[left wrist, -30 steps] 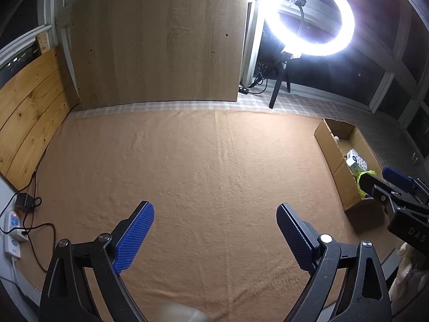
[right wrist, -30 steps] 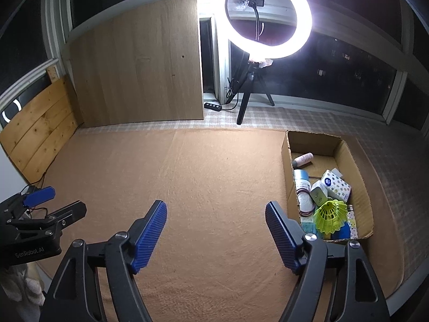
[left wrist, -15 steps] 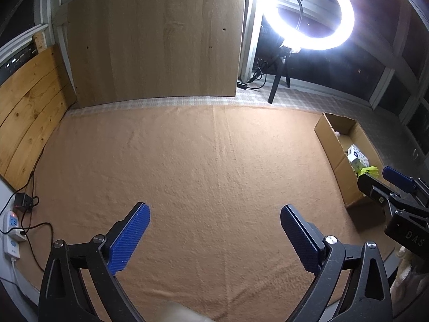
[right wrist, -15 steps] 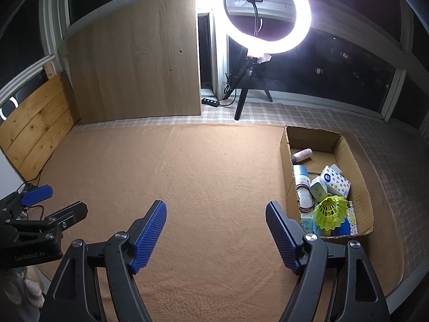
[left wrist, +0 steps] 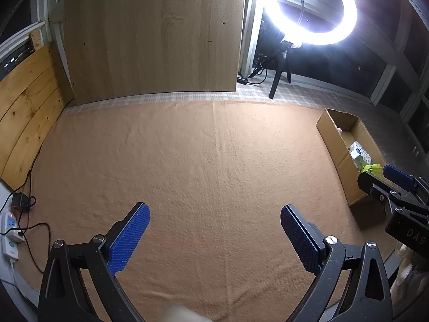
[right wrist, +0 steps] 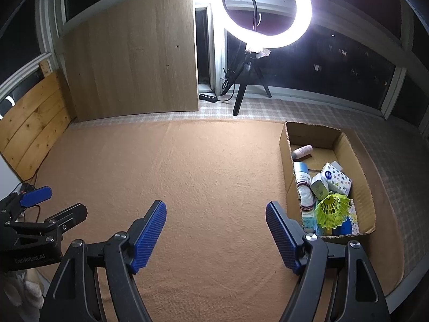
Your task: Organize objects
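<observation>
Left gripper (left wrist: 214, 224) and right gripper (right wrist: 215, 221): fingers apart, empty, over orange blanket (right wrist: 201, 174); cardboard box (right wrist: 359, 166) at its right edge.

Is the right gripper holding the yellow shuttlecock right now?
No. The right gripper is open with nothing between its pads, while the yellow shuttlecock lies inside the cardboard box.

Your tongs' pads (right wrist: 148, 237): blue, ribbed
Your shuttlecock (right wrist: 332, 210): neon yellow
Your box (right wrist: 360, 177): brown cardboard
Your blanket (right wrist: 209, 166): plain tan
</observation>
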Available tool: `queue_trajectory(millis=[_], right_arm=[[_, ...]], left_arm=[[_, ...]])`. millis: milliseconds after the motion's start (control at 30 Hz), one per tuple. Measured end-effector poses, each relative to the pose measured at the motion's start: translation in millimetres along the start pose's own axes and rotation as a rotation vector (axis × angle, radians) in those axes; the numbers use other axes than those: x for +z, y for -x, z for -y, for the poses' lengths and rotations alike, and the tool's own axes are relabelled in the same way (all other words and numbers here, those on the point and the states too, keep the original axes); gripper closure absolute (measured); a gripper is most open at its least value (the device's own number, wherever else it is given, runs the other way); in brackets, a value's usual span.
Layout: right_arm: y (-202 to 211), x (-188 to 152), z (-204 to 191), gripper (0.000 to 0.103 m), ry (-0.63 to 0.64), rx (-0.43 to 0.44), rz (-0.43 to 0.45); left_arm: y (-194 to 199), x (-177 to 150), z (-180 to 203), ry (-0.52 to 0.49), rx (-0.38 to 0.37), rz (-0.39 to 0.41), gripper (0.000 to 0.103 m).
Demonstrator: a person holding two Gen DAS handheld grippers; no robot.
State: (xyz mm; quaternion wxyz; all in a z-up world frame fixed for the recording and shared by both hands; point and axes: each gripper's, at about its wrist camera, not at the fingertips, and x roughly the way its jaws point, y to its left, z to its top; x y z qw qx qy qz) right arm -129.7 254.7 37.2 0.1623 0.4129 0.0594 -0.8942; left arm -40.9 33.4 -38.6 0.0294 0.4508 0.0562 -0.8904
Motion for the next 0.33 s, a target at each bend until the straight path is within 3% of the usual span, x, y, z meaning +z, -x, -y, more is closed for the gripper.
queue_trajectory(millis=[333], right_arm=[[-18.9, -0.1, -1.6, 0.029, -0.002, 0.004, -0.031]], left_arm=[[-18.9, -0.6, -3.7, 0.004, 0.009, -0.027, 0.003]])
